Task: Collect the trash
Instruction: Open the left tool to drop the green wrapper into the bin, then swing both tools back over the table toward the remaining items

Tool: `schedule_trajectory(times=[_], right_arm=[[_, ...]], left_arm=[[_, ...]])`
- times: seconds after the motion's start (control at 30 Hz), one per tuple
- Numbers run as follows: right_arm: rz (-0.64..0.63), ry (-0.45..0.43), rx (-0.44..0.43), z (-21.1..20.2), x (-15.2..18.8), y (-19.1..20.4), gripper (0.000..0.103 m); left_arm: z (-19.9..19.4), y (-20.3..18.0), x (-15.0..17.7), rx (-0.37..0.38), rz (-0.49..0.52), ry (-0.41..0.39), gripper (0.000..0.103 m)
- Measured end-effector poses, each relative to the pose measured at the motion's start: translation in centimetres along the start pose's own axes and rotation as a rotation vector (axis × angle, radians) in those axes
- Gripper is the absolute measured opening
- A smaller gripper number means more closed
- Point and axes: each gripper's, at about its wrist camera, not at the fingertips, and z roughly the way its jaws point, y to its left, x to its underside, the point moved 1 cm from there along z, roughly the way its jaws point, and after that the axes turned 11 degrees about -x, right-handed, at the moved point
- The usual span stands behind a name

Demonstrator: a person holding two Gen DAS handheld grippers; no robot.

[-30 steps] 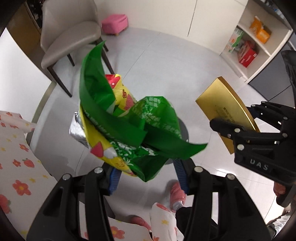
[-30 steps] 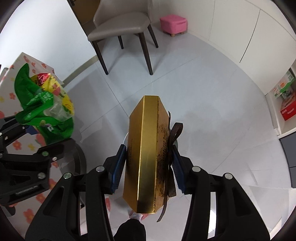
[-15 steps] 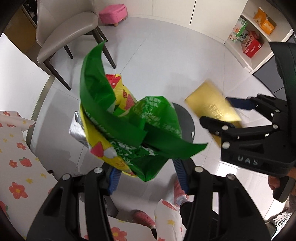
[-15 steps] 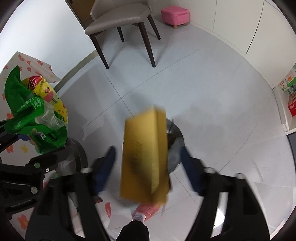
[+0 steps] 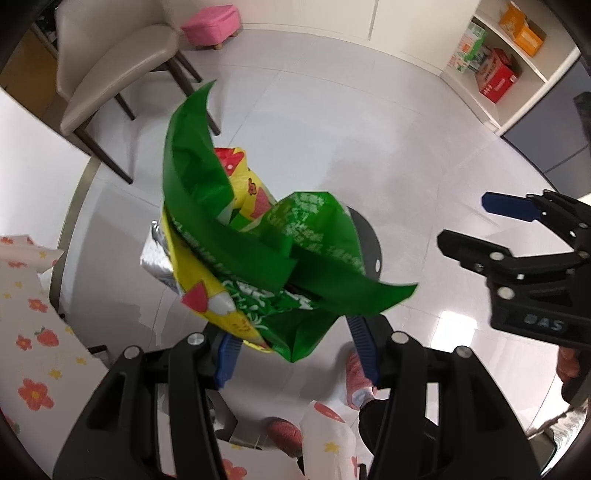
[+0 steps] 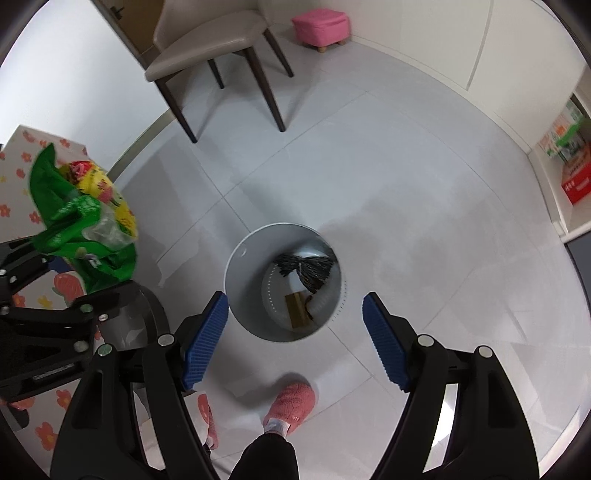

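My left gripper [image 5: 295,343] is shut on a bundle of green and yellow snack wrappers [image 5: 251,251], held in the air; the bundle also shows at the left of the right wrist view [image 6: 85,221]. My right gripper [image 6: 295,328] is open and empty, directly above a grey round trash bin [image 6: 243,273] on the floor. A gold box [image 6: 297,314] with a dark ribbon lies inside the bin. In the left wrist view the right gripper [image 5: 491,225] is at the right, and the bin [image 5: 369,243] is mostly hidden behind the wrappers.
A beige chair [image 6: 207,40] and a pink stool [image 6: 321,26] stand on the tiled floor beyond the bin. A floral tablecloth [image 5: 29,332] is at the left. Shelves with boxes [image 5: 495,74] are at the right. A pink slipper [image 6: 291,406] is below the bin.
My right gripper opened and the gold box fell from it into the bin. The left gripper kept hold of the wrappers and shifted slightly.
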Motion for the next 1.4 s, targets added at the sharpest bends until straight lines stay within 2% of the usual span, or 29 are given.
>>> schedule_trajectory(times=[0.2, 0.3, 0.63, 0.8, 1.0, 1.1, 1.3, 1.4], right_arm=[[0.037, -0.012, 0.007, -1.2, 0.8, -1.0, 0.073], [0.042, -0.02, 0.014, -1.7, 0.9, -1.1, 0.073], [0.046, -0.025, 0.024, -3.2, 0.9, -1.0, 0.072], [-0.006, -0.025, 0.008, -4.9, -0.3, 1.7, 0.072], [-0.167, -0.035, -0.042, -7.8, -2.6, 8.9, 0.072], [-0.277, -0.04, -0.09, -9.2, -3.9, 14.4, 0.072], [-0.513, -0.031, -0.219, -10.7, -4.6, 26.7, 0.072], [-0.647, -0.01, -0.292, -10.9, -3.6, 33.6, 0.072]], left_arm=[[1.8, -2.3, -1.2, 0.014, 0.055, 0.017, 0.057], [2.5, -2.9, -1.7, 0.028, 0.056, 0.039, 0.073], [0.8, -2.4, -1.8, 0.028, 0.041, 0.037, 0.074], [-2.8, 0.5, -1.1, 0.052, -0.036, 0.011, 0.074], [-8.8, 7.5, 1.3, 0.035, -0.193, -0.041, 0.074], [-11.9, 11.8, 3.6, 0.014, -0.296, -0.067, 0.074], [-18.7, 21.3, 11.9, -0.089, -0.545, -0.103, 0.074], [-21.6, 25.5, 17.8, -0.156, -0.684, -0.093, 0.074]])
